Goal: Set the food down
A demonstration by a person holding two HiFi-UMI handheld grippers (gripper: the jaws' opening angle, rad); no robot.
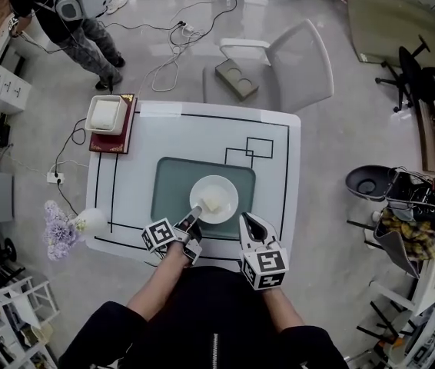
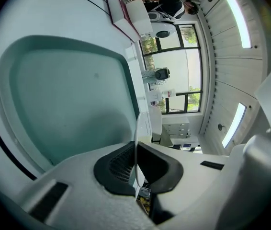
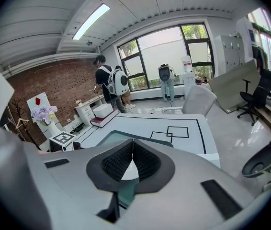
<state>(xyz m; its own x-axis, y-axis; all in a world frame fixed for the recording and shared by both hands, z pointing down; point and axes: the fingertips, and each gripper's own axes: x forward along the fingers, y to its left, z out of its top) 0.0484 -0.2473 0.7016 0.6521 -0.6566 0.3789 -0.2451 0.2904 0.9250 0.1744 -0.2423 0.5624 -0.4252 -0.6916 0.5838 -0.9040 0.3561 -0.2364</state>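
Observation:
A round white plate [image 1: 216, 198] lies on the green mat [image 1: 173, 181] in the middle of the white table. A pale block of food [image 1: 211, 204] rests on the plate. My left gripper [image 1: 195, 213] is at the plate's near left rim. In the left gripper view the thin white plate rim [image 2: 136, 128] runs edge-on between the pads, and the left gripper [image 2: 135, 153] is shut on it. My right gripper [image 1: 247, 221] hovers just right of the plate near the table's front edge. It is shut with nothing held, its pads meeting in the right gripper view [image 3: 132, 157].
A red book with a white box [image 1: 107, 115] on it lies at the table's far left corner. A vase of purple flowers [image 1: 70, 227] stands at the near left edge. A white chair [image 1: 283, 64] faces the far side. A person [image 1: 75, 10] stands beyond.

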